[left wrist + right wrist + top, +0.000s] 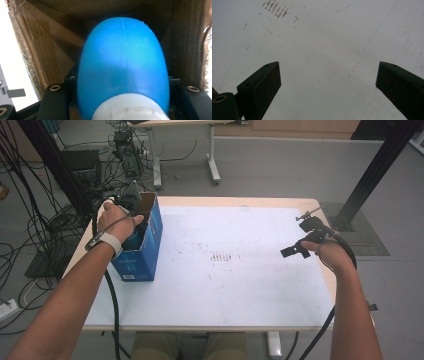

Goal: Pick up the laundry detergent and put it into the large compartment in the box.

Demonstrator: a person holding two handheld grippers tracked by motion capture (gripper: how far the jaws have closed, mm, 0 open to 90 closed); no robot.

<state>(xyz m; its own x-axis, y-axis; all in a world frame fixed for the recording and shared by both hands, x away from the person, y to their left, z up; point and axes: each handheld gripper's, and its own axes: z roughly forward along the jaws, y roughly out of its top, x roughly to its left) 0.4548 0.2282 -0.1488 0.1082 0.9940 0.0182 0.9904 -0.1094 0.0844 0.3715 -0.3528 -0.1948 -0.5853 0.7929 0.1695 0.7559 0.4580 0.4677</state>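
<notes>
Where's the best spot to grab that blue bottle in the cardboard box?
Near its white cap, across the narrow end of the blue bottle, coming in through the box's open top. The body is rounded and box walls crowd its sides. The left tongs already pinch it there.

The table [240, 285] has a white top with a patch of small brown marks [220, 257] near its middle. Beyond it on the grey floor [280, 165] stands a second table [212, 155], with tangled cables [107, 165] at the left and a black post [372, 170] at the right.
</notes>
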